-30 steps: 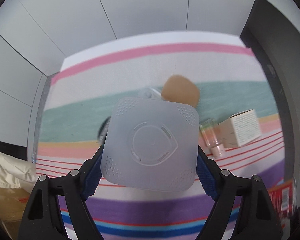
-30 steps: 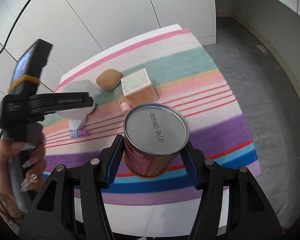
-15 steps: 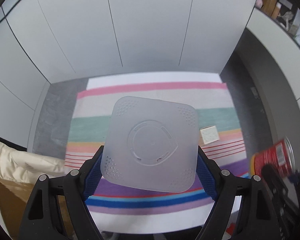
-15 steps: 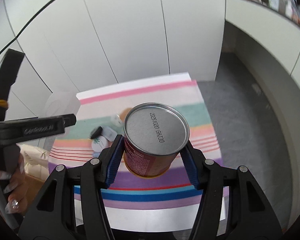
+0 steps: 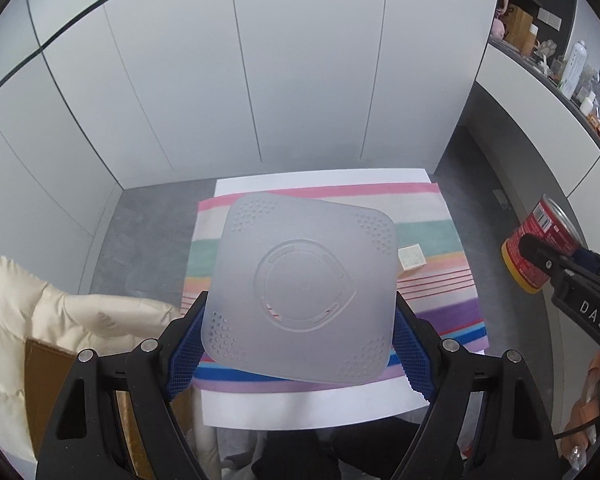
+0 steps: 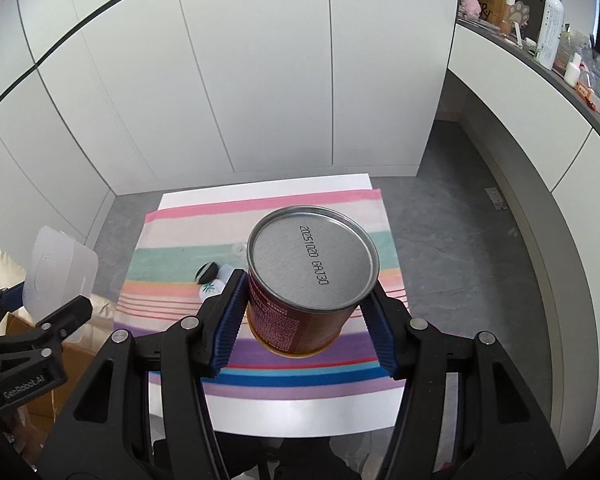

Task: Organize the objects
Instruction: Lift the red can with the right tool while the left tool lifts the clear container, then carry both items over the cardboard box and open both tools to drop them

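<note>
My left gripper [image 5: 300,340] is shut on a frosted white square plastic box [image 5: 304,292] and holds it high above the striped cloth [image 5: 428,232] on the white table. The box also shows at the left of the right wrist view [image 6: 60,272]. My right gripper [image 6: 304,312] is shut on a red can [image 6: 312,280] with a grey metal end, also held high above the cloth [image 6: 172,256]. The can shows at the right of the left wrist view [image 5: 540,248].
On the cloth lie a small beige carton [image 5: 411,258], a black-capped item [image 6: 207,272] and a white item with a green mark [image 6: 214,286]. A cream padded jacket [image 5: 28,312] and a cardboard box [image 5: 44,376] sit left of the table. White cabinet walls stand behind; a cluttered counter [image 6: 560,52] is at right.
Both grippers have risen far above the table with their loads still held. The table now looks small and distant; the objects on the cloth have shrunk in view.
</note>
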The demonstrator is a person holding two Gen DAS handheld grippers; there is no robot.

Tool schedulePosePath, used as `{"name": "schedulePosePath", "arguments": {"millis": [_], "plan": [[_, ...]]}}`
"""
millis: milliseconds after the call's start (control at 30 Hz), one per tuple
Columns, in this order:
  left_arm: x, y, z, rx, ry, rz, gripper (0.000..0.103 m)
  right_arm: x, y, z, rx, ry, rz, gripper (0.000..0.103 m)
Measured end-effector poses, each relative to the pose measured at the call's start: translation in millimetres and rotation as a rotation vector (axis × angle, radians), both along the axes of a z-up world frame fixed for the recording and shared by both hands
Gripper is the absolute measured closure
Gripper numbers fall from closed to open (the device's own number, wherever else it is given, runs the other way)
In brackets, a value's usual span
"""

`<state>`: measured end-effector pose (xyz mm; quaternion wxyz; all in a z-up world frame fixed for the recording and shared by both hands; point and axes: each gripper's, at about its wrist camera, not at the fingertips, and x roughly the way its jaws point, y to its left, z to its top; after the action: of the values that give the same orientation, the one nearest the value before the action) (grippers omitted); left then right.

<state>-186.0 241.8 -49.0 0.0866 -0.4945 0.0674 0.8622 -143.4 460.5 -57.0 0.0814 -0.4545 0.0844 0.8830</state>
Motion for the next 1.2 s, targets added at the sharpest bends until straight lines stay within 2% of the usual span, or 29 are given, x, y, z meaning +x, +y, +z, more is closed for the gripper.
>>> {"name": "schedulePosePath", "arguments": {"millis": [300, 667, 833, 1000, 1200], "plan": [[32, -10, 19, 0.027, 0.019, -0.024, 0.019, 36, -10, 10, 0.011, -0.003, 0.014, 0.044], [105, -36, 47, 0.030, 0.066, -0.047, 0.019, 104, -13, 16, -0.001, 0.011, 0.031, 0.044], [138, -46, 45, 0.034, 0.074, -0.050, 0.019, 141, -16, 8, 0.009, 0.008, 0.020, 0.044], [174, -56, 35, 0.009, 0.084, -0.051, 0.019, 177, -16, -10, -0.022, -0.037, 0.016, 0.044], [193, -68, 25, 0.037, 0.041, -0.065, 0.019, 202, -19, -26, -0.043, -0.086, 0.014, 0.044]]}}
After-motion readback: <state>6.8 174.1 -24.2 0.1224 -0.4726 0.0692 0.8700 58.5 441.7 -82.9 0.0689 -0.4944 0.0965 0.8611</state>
